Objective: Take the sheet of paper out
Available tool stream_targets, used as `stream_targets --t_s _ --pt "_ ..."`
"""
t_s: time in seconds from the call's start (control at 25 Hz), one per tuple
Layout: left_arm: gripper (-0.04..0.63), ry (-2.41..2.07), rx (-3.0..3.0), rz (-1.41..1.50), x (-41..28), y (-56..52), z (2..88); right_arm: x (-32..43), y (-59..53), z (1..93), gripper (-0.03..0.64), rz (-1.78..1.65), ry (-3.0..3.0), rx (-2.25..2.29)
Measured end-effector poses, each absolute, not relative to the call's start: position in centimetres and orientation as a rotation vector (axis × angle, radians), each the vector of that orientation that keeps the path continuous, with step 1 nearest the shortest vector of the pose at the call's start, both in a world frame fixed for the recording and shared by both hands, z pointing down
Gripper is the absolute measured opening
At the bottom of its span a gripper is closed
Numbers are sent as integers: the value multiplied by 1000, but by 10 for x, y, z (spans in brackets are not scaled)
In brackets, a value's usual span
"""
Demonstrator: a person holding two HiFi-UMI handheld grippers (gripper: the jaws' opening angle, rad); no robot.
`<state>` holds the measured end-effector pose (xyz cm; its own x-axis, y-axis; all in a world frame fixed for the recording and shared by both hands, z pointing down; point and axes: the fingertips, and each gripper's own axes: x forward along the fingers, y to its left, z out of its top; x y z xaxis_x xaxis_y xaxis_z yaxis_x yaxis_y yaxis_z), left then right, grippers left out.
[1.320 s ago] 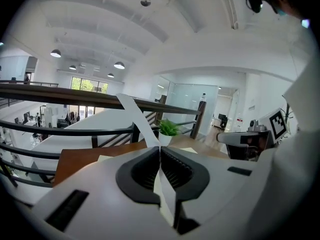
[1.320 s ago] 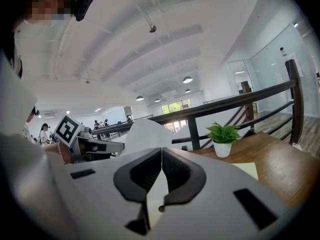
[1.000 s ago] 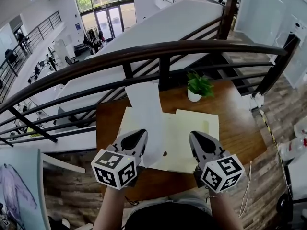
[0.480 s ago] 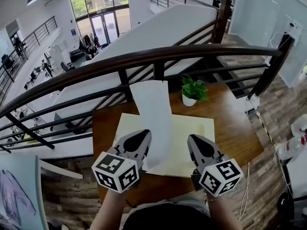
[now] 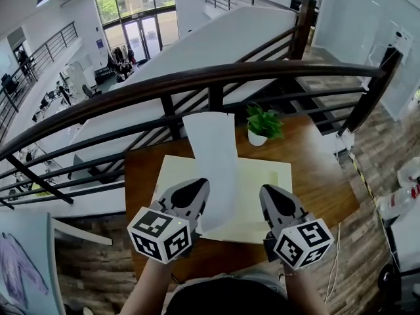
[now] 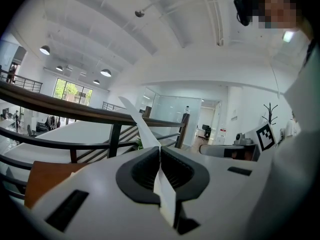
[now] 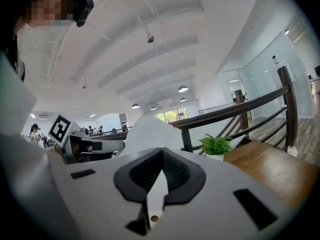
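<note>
- Now pinching the sheet of paper (image 5: pixel 213 156) near its bottom edge with the left gripper (image 5: pixel 197 185), jaws clamped flat on the paper.
- Holding the sheet up in the air, standing tall and leaning toward the dark railing (image 5: pixel 197 81), above the cream folder (image 5: pixel 266 179) lying on the brown counter (image 5: pixel 318 169).
- Looking lifted clear of the folder, so probably getting close to done with taking it out; not being able to tell whether the lowest corner is touching the folder.
- Holding the right gripper (image 5: pixel 270 192) just beside the sheet and above the folder, jaws pressed together, with nothing showing between them.
- Risking a slip by gripping only one small spot low on the sheet and maybe swinging it too fast.
- Risking a flop or a crease by leaving the tall top part with nothing holding it up.
- Risking a bump by being so near the railing and the little green plant (image 5: pixel 264 125) in its white pot, and maybe crumpling the top edge or knocking the pot by pushing farther out.
- Risking a rip by squeezing hard and tugging sideways at once.
- Risking a snag by bringing the right gripper in and poking the sheet.
</note>
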<state>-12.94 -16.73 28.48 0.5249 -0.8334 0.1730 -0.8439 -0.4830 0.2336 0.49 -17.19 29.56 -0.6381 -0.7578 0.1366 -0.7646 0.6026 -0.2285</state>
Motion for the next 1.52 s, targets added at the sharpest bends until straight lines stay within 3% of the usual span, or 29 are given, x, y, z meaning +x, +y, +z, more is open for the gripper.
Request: stream_targets --t_s 1.52 --pt "25 -1368 2472 38 -127 -171 293 13 -174 309 26 377 -2713 1313"
